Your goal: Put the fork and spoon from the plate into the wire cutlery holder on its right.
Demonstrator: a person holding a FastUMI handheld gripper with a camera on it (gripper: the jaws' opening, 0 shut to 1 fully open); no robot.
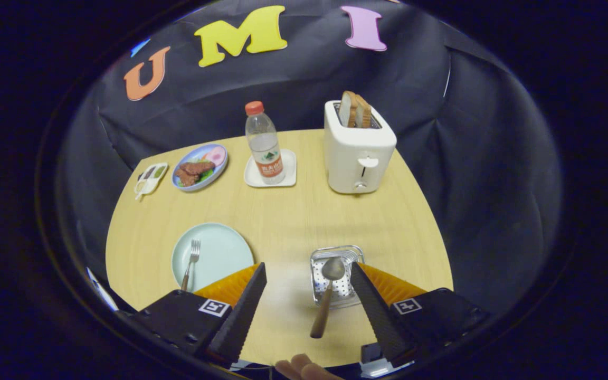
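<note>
Gripper (308, 274) spread wide, holding nothing. Spoon (326, 295) btwn fingers, bowl end in wire holder (358, 256). Fork (191, 264) on plate (225, 248).

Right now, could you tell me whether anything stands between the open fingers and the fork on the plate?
Nothing visible does: the fork lies alone on the plate, just beyond one finger of the open gripper.

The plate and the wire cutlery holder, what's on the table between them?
Gripper view: bare table between plate and wire cutlery holder; nearer, one open finger.
</note>
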